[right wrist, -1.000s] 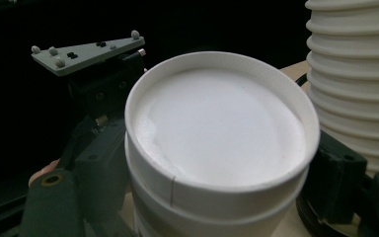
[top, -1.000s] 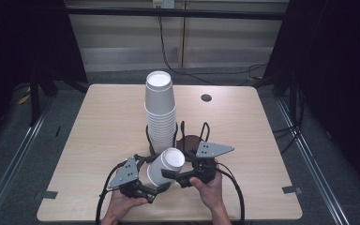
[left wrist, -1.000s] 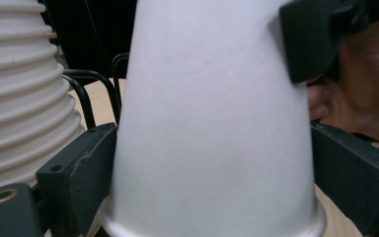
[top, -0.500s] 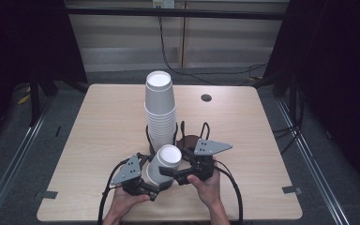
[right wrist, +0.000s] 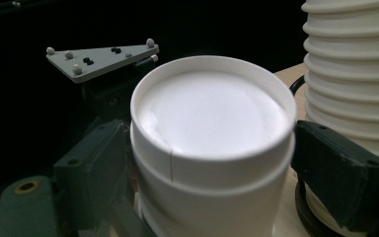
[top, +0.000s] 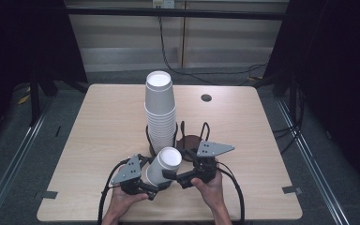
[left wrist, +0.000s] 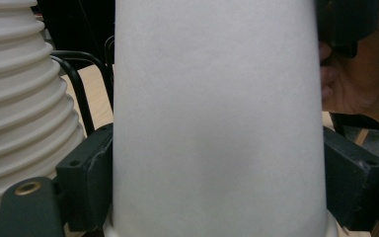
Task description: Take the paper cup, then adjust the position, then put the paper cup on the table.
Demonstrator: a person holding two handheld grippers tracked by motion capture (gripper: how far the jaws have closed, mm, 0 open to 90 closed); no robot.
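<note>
Wooden table [top: 98, 122], occupying the centre of the high view. On it, just above centre, an upside-down stack of white cups [top: 160, 110] stands in a black wire holder [top: 183, 136]; a small dark hole [top: 206, 98] lies at upper right of the tabletop. Below the stack, at lower centre, a pair of nested white cups [top: 163, 165] is held off the table, tilted, its closed base toward upper right and its long axis running from lower left to upper right. The left gripper [top: 146, 180], at the lower left of the pair, has just been closing its jaws and now pinches the wider, rim end; in the left gripper view the cup wall [left wrist: 217, 123] sits between both black jaws. The right gripper [top: 177, 176], at lower right, clamps the base end [right wrist: 212, 118]. Both hands are equally near; separation would likely run along the cups' axis.
</note>
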